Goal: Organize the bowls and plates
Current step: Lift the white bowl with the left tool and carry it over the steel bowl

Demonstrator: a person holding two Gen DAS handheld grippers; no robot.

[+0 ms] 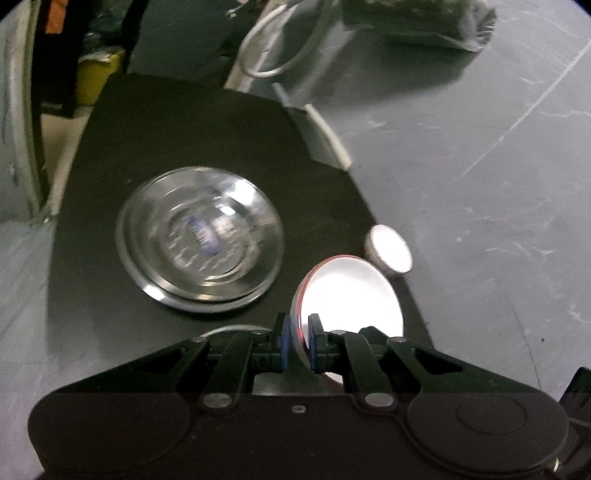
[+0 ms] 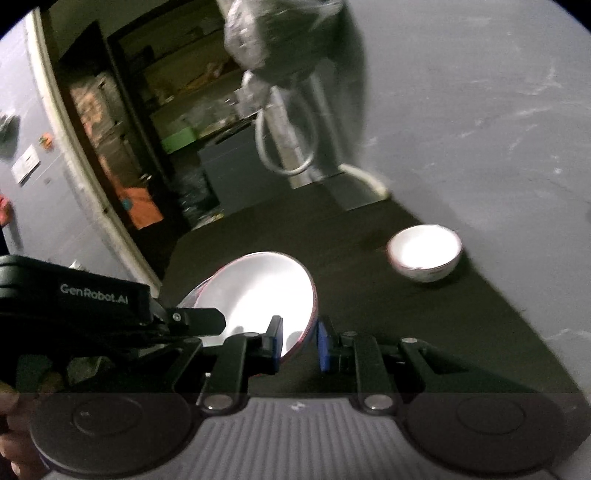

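Note:
A white plate with a red rim (image 1: 351, 295) is held tilted above the black mat (image 1: 184, 129). My left gripper (image 1: 298, 343) is shut on its near left edge. The same plate shows in the right wrist view (image 2: 266, 295), where my right gripper (image 2: 300, 347) straddles its right rim with jaws slightly apart, not clamped. Stacked steel plates (image 1: 199, 236) lie on the mat to the left. A small white bowl (image 1: 388, 249) stands at the mat's right edge; it also shows in the right wrist view (image 2: 424, 253).
The mat lies on a grey marble floor (image 1: 480, 184). A white hose loop (image 1: 273, 48) and a plastic-wrapped bundle (image 1: 417, 22) sit beyond the mat. A yellow bin (image 1: 96, 77) stands at far left. A doorway (image 2: 122, 147) opens at the left.

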